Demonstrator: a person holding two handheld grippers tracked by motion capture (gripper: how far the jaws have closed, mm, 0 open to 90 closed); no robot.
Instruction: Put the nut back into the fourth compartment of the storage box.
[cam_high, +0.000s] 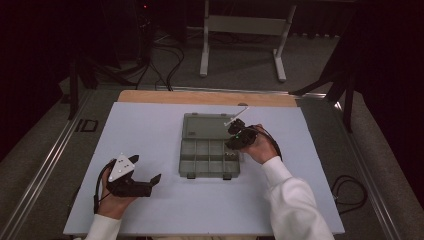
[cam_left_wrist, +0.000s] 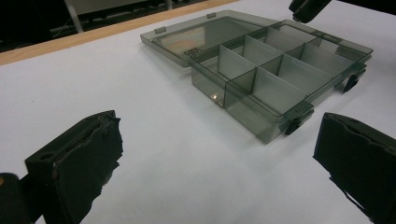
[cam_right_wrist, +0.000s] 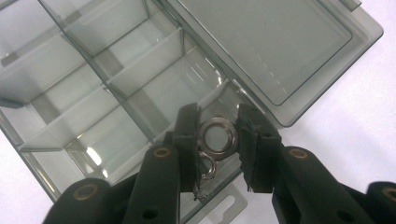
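Right tool (cam_right_wrist: 217, 140) grips a metal ring (cam_right_wrist: 217, 136) (over the organizer box (cam_right_wrist: 116, 88)) — left tool (cam_left_wrist: 210, 154) gapes.

The lower ring (cam_right_wrist: 208, 167) is partly covered by the upper ring (cam_right_wrist: 217, 135) and the left jaw. The box (cam_right_wrist: 116, 93) is cut off at the top and left edges. In the high view, the rings are too small to resolve.

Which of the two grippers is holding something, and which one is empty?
The right gripper holds a metal ring between its jaws, over the open compartment box. The left gripper is open and empty, beside the box.
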